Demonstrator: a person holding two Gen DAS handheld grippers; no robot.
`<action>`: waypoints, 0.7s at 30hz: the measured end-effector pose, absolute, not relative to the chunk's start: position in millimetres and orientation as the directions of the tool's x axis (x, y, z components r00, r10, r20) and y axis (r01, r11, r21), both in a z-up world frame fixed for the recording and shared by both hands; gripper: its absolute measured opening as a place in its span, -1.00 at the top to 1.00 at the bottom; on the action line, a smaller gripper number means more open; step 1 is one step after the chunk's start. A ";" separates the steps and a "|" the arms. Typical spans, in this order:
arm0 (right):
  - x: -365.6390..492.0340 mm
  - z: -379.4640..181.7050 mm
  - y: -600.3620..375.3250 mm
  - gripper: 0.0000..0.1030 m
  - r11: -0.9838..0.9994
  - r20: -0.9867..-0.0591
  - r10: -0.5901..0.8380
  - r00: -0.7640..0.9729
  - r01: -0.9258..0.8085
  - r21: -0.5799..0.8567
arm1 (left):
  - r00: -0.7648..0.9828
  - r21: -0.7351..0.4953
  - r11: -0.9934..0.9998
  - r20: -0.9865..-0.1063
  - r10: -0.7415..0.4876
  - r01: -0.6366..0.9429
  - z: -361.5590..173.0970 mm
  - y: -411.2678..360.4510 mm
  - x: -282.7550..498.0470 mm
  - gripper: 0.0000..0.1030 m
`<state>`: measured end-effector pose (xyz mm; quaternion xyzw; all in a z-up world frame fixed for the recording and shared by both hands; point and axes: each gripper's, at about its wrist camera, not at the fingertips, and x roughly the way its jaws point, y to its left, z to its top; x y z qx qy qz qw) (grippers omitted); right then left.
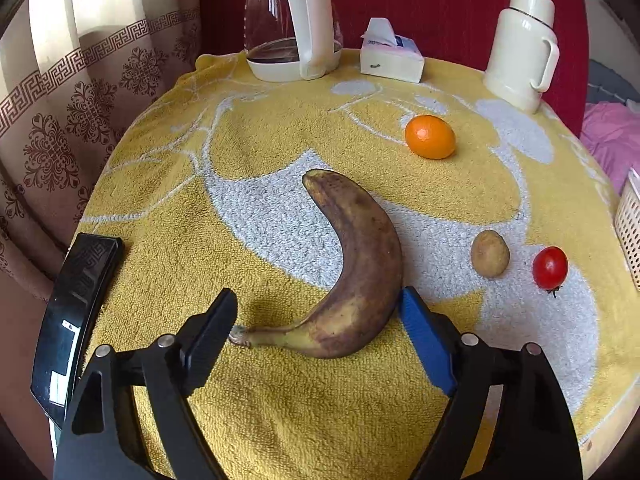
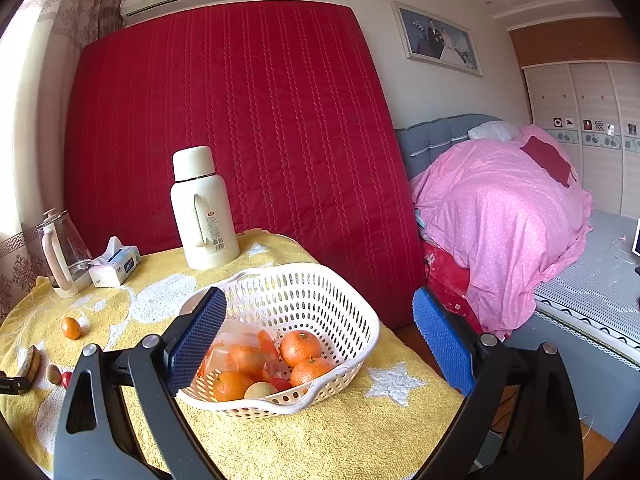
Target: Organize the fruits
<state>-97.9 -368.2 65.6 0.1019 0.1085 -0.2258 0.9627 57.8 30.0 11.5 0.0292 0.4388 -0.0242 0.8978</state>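
Care is needed: the brown overripe banana (image 1: 360,264) on the yellow towel (image 1: 280,408) is soft. Your left gripper (image 1: 318,330) stands open around it; grip its thick middle gently.

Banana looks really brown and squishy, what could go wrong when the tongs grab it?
The banana looks overripe, so the left tongs might bruise or split it if they squeeze hard. Only one pad touches its curved side; the other sits near the thin stem, so it could swivel or slip. The basket already holds oranges, so the banana may perch on top.
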 end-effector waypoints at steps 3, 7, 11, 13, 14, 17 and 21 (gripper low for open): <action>-98.4 64.7 -367.7 -0.86 0.878 -0.255 -0.413 0.874 0.457 0.145 | 0.599 0.012 0.998 -0.800 -0.031 0.067 8.5 25.0 69.9 -0.44; -97.7 65.2 -366.8 -0.86 0.877 -0.256 -0.414 0.874 0.458 0.144 | 0.600 0.010 0.998 -0.800 -0.029 0.061 9.2 18.5 83.8 -0.26; -96.8 65.7 -366.3 -0.86 0.877 -0.255 -0.414 0.874 0.458 0.145 | 0.610 0.007 0.998 -0.792 -0.029 0.057 9.9 14.3 92.5 -0.02; -96.6 65.6 -365.9 -0.86 0.877 -0.255 -0.415 0.873 0.459 0.143 | 0.620 -0.013 0.998 -0.783 -0.052 0.066 10.9 14.2 90.9 0.24; -96.2 65.9 -365.8 -0.86 0.877 -0.255 -0.415 0.873 0.458 0.143 | 0.630 -0.030 0.997 -0.774 -0.067 0.068 12.0 15.2 87.9 0.33; -98.6 64.2 -363.1 -0.86 0.877 -0.243 -0.425 0.872 0.463 0.128 | 0.667 -0.076 0.996 -0.740 -0.089 0.049 16.3 21.4 78.2 0.34; -101.5 64.7 -353.4 -0.86 0.882 -0.221 -0.440 0.870 0.466 0.077 | 0.716 -0.123 0.991 -0.688 -0.117 0.044 29.0 29.3 66.4 0.35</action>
